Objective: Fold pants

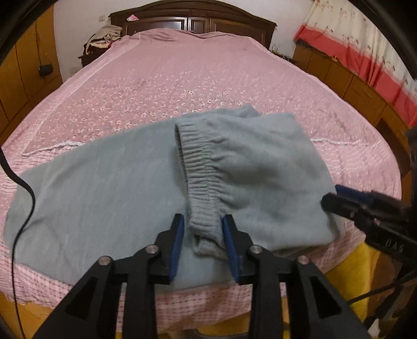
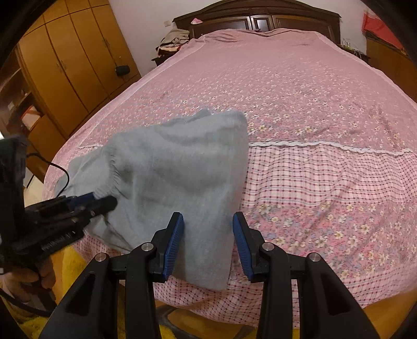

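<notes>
Grey-blue pants (image 1: pixel 104 187) lie across the near edge of the bed, their upper part folded over toward the right. The ribbed waistband (image 1: pixel 200 167) runs down into my left gripper (image 1: pixel 203 221). Its blue pads stand on either side of the band, the left pad a little clear of it, so the gripper is open. My right gripper (image 2: pixel 207 219) hovers open over the folded right end of the pants (image 2: pixel 169 161), where the cloth spans the gap between its pads. Each gripper shows in the other's view: the right gripper (image 1: pixel 331 195) and the left gripper (image 2: pixel 109 202).
The bed has a pink flowered cover (image 1: pixel 182 78) with a checked band near the front edge (image 2: pixel 325 182). A dark headboard (image 1: pixel 192 18) and a pile of clothes (image 1: pixel 104 36) stand at the far end. A wooden wardrobe (image 2: pixel 65 65) is at left, and a black cable (image 1: pixel 26 208) hangs there.
</notes>
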{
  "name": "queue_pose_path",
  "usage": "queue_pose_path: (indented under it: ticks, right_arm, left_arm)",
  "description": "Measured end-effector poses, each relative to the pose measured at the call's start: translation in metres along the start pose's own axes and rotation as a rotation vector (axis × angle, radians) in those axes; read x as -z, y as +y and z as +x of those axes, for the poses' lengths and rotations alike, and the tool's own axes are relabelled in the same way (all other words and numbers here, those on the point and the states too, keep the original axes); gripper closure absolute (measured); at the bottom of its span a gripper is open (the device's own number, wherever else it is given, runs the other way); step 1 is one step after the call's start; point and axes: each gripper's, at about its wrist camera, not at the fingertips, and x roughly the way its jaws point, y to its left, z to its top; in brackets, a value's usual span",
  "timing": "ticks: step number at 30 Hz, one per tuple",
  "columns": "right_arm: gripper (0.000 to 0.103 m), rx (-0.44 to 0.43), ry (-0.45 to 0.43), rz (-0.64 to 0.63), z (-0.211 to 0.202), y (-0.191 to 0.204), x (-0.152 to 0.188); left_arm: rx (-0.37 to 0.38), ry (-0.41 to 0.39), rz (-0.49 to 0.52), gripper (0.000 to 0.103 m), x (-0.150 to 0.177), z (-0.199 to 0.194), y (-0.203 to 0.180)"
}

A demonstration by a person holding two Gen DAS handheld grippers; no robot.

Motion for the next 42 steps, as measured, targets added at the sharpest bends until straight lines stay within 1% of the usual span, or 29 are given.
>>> queue_pose_path:
  ticks: [2, 4, 6, 8, 12, 14, 15, 17, 19, 20, 21, 23, 25, 27, 30, 34, 37, 40, 42]
  right_arm:
    - [0.062, 0.008, 0.0, -0.009, -0.001, 0.0, -0.001]
    - [0.063, 0.006, -0.007, -0.006, -0.002, -0.001, -0.005]
    - [0.062, 0.005, -0.027, 0.001, -0.006, -0.001, -0.008]
    - [0.062, 0.004, -0.054, -0.001, -0.009, 0.001, -0.014]
    - [0.063, -0.02, -0.083, -0.01, -0.005, 0.011, -0.028]
    - [0.063, -0.03, -0.083, -0.015, 0.001, 0.015, -0.032]
    - [0.063, -0.038, -0.08, -0.019, 0.004, 0.017, -0.034]
    - [0.063, -0.044, -0.071, -0.028, 0.014, 0.02, -0.036]
    - [0.063, -0.036, -0.054, -0.037, 0.025, 0.02, -0.035]
    - [0.063, -0.023, -0.034, -0.039, 0.033, 0.019, -0.034]
    - [0.063, -0.013, -0.013, -0.038, 0.041, 0.017, -0.033]
    - [0.063, -0.009, 0.009, -0.029, 0.052, 0.014, -0.029]
    - [0.063, -0.013, 0.01, -0.026, 0.06, 0.012, -0.027]
    - [0.063, -0.021, 0.001, -0.022, 0.061, 0.011, -0.026]
    - [0.063, -0.036, -0.007, -0.011, 0.06, 0.008, -0.024]
    - [0.063, -0.043, 0.004, -0.006, 0.052, 0.003, -0.022]
    - [0.063, -0.033, 0.006, 0.009, 0.037, -0.002, -0.023]
    - [0.062, -0.023, -0.033, 0.038, 0.017, -0.008, -0.021]
    - [0.056, -0.013, -0.043, 0.067, 0.007, -0.017, -0.019]
  left_arm:
    - [-0.007, -0.012, 0.008, 0.065, 0.0, -0.011, 0.003]
    - [0.004, -0.028, 0.003, 0.065, -0.003, -0.021, 0.006]
    - [0.031, -0.063, -0.015, 0.065, -0.011, -0.032, 0.009]
    - [0.079, -0.094, -0.034, 0.065, -0.022, -0.035, 0.011]
    - [0.162, -0.123, -0.072, 0.065, -0.038, -0.02, 0.013]
    - [0.191, -0.094, -0.08, 0.065, -0.045, -0.005, 0.01]
    - [0.189, -0.082, -0.078, 0.065, -0.046, 0.001, 0.009]
    - [0.151, -0.052, -0.063, 0.065, -0.045, 0.013, 0.005]
    - [0.088, -0.026, -0.038, 0.065, -0.043, 0.028, 0.004]
    - [0.075, -0.019, -0.033, 0.065, -0.041, 0.032, 0.004]
    - [0.077, -0.008, -0.035, 0.062, -0.039, 0.037, 0.006]
    - [0.092, -0.004, -0.051, 0.062, -0.036, 0.04, 0.009]
    - [0.092, -0.003, -0.049, 0.06, -0.036, 0.04, 0.01]
    - [0.078, -0.001, -0.045, 0.056, -0.035, 0.039, 0.01]
    - [0.085, 0.001, -0.058, 0.056, -0.034, 0.035, 0.009]
    - [0.078, 0.005, -0.056, 0.056, -0.034, 0.031, 0.009]
    - [0.056, 0.004, -0.044, 0.056, -0.033, 0.024, 0.009]
    - [0.01, -0.005, -0.027, 0.056, -0.031, 0.014, 0.011]
    - [-0.027, -0.019, -0.024, 0.056, -0.031, 0.007, 0.015]
